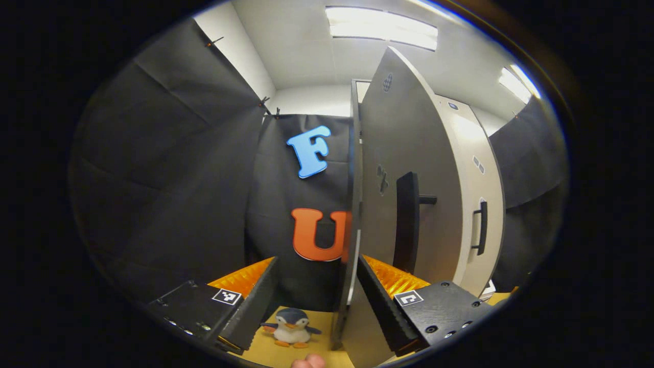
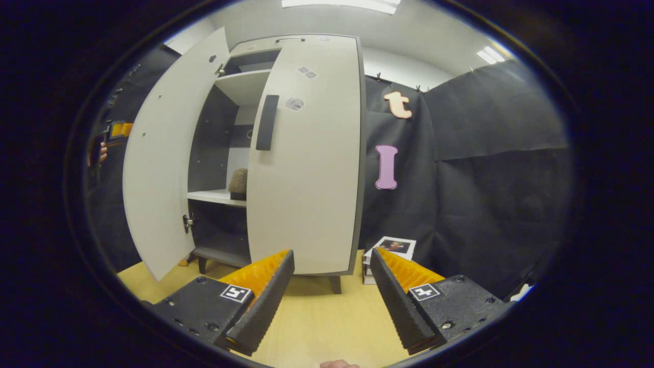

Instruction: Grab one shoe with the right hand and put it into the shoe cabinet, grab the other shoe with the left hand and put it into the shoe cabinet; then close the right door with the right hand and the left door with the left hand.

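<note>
One door of the shoe cabinet (image 2: 286,153) is left to close: in the right gripper view the right door (image 2: 306,168) at frame centre looks shut, the left door (image 2: 163,153) stands ajar in the left half, and a brown shoe (image 2: 238,182) rests on the middle shelf (image 2: 217,196) between them. The right gripper (image 2: 332,291) is spread and empty, well short of the cabinet. In the left gripper view the left gripper (image 1: 317,299) is spread around the left door's edge near its black handle (image 1: 406,220), so I judge the next move a steady inward push, and a toy penguin (image 1: 291,327) stands at the bottom.
</note>
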Demonstrator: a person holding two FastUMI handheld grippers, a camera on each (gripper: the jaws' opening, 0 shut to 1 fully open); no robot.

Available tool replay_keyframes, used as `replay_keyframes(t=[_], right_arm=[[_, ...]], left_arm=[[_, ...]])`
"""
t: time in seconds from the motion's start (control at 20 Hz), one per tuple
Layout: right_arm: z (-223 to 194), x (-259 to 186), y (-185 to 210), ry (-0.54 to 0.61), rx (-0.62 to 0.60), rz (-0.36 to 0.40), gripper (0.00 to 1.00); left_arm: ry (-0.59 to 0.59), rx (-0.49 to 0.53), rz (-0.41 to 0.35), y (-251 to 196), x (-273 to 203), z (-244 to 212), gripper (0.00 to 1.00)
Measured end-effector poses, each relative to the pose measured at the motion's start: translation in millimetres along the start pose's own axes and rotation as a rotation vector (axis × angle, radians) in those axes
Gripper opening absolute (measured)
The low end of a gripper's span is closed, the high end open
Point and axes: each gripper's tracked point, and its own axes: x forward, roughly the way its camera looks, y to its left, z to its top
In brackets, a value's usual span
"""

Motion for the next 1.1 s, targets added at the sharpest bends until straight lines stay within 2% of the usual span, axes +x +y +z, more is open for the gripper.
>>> replay_keyframes(t=[0.2,0.25,0.35,0.4,0.7,1.05,1.1], right_arm=[[-3.0,2.4,-5.0,0.007,0.003,-0.017,0.94],[-4.4,2.7,-5.4,0.01,0.003,-0.022,0.97],[-6.6,0.8,-9.7,0.013,0.008,-0.03,0.98],[-7.2,-0.3,-13.0,0.014,0.011,-0.037,0.94],[-15.0,-2.0,-30.1,0.037,0.02,-0.073,0.97],[-15.1,-6.7,-44.3,0.036,0.033,-0.105,0.98],[-15.4,-7.3,-44.8,0.036,0.034,-0.105,0.94]], left_arm=[[-0.017,0.038,-0.043,-22.0,-1.0,3.7,0.93],[-0.016,0.034,-0.063,-28.4,-0.5,2.7,0.93],[-0.016,0.023,-0.089,-42.8,5.6,2.9,0.93],[-0.028,0.024,-0.088,-46.8,11.1,4.0,0.93],[-0.041,-0.009,-0.14,-78.2,33.0,2.6,0.94],[-0.055,0.028,-0.13,-88.6,31.4,6.4,0.95],[-0.058,0.025,-0.119,-87.2,26.9,7.8,0.95]])
